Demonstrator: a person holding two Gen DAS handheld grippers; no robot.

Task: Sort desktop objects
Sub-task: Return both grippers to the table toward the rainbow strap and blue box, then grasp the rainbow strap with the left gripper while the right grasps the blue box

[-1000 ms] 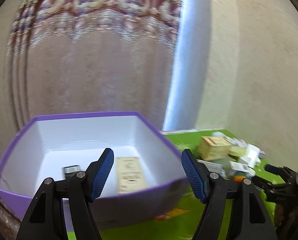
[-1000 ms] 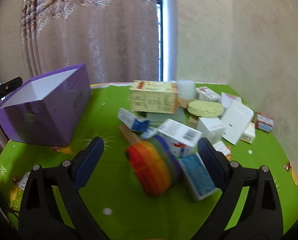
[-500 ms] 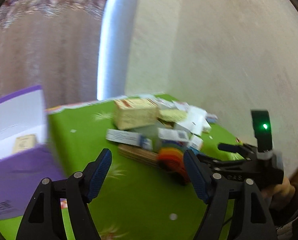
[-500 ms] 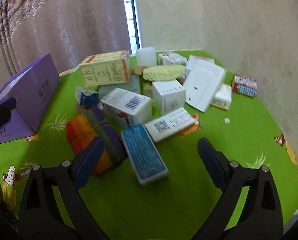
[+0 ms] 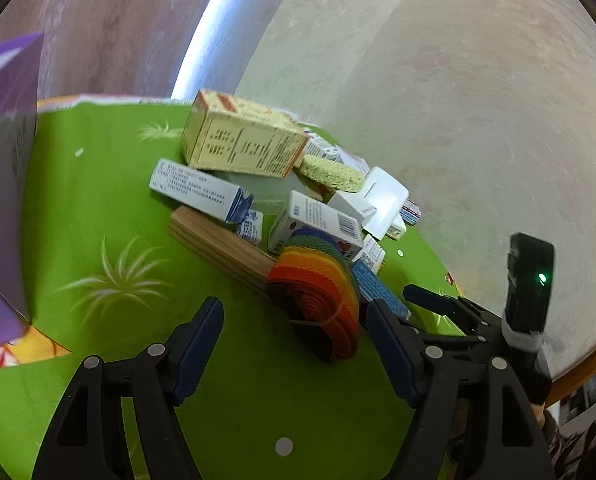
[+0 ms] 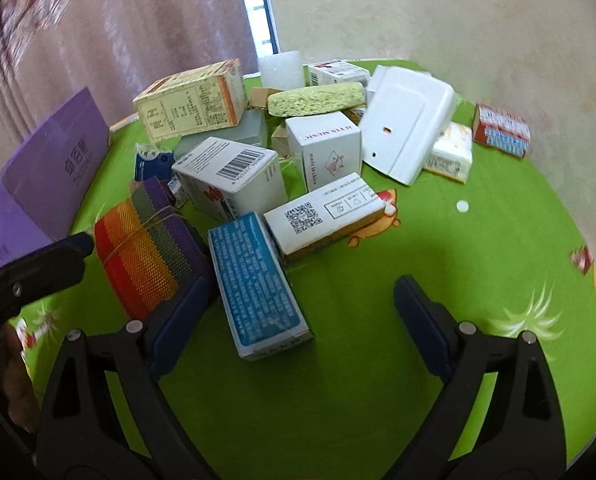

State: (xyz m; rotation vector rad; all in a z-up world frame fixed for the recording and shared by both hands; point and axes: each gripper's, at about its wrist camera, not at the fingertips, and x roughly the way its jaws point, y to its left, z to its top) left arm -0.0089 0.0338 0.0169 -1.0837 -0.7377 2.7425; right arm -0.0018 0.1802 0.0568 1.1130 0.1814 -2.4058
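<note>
A heap of small boxes lies on the green tablecloth. A rainbow-striped fabric roll lies at its near edge beside a wooden block. A blue box lies next to the roll. My left gripper is open and empty, just short of the roll. My right gripper is open and empty, with the blue box between its fingers' line. A purple box stands at the left.
The heap holds a yellow carton, a green sponge, a white plastic package, white boxes and a red box. A curtain and a beige wall stand behind. The table edge runs at the right.
My left gripper swung right from over the purple box toward the heap and now faces the rainbow roll. My right gripper moved forward and down over the blue box.
</note>
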